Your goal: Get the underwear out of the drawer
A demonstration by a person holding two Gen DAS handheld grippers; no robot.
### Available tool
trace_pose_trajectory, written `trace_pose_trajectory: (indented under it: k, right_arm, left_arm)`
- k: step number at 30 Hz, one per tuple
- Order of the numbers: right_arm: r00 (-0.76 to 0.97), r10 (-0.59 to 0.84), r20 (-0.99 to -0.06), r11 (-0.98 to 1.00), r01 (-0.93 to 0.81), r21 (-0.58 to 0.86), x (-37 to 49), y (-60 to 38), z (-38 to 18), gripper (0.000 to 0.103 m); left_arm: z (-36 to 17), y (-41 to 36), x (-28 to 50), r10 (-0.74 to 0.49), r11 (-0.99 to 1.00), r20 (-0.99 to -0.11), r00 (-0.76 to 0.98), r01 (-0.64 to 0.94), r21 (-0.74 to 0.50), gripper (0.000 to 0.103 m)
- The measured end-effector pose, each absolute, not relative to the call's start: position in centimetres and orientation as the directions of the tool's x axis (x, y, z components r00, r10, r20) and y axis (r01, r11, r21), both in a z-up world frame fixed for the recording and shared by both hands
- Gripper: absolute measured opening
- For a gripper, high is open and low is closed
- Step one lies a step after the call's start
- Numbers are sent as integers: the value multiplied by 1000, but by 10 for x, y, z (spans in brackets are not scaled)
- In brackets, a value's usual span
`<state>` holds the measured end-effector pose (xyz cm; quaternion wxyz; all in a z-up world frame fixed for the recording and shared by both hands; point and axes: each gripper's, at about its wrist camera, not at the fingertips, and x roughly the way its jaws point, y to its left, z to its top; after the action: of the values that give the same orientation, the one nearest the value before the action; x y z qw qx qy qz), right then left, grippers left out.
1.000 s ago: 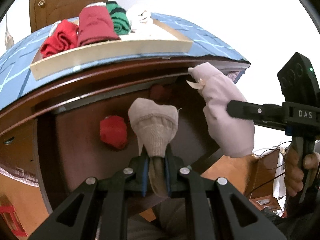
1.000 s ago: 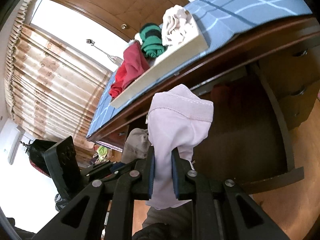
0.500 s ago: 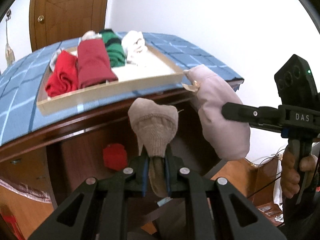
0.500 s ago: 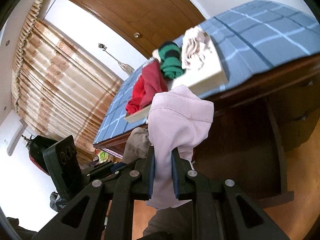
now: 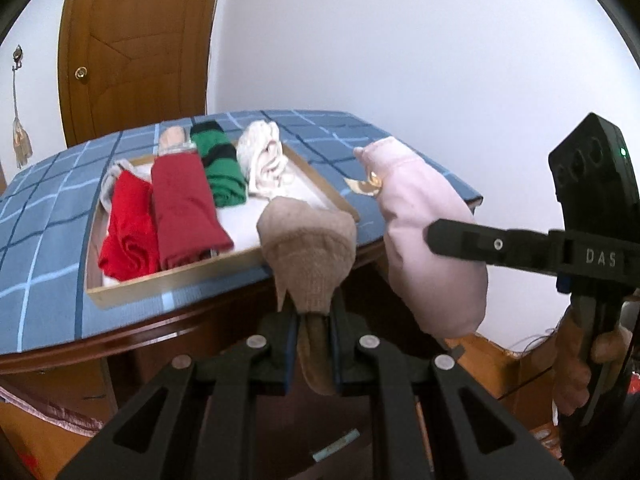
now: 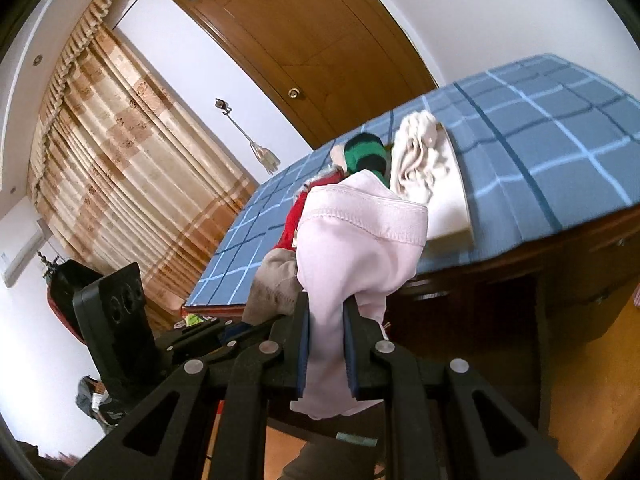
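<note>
Left wrist view: the left gripper (image 5: 314, 344) is clamped on a beige rolled garment (image 5: 308, 256) that stands up out of the jaws, with the wooden tray (image 5: 168, 286) on the blue checked cloth (image 5: 36, 240) just ahead and to the left, so this hand looks the nearer to its free right end. Right wrist view: the right gripper (image 6: 326, 354) is pinched tight on a pale pink garment (image 6: 356, 256), also upright and clear of the open drawer (image 6: 504, 320) below, with the tray beyond it.
</note>
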<state>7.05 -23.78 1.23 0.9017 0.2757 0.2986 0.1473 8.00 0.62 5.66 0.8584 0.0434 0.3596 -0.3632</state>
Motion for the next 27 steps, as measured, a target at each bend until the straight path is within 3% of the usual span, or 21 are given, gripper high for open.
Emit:
trace_pose_trajectory:
  k: [27]
  right_arm:
    - [845, 301, -442, 862, -43, 506, 142, -260, 38, 17]
  left_arm:
    - [67, -34, 150, -520, 814, -616, 592, 563, -146, 11]
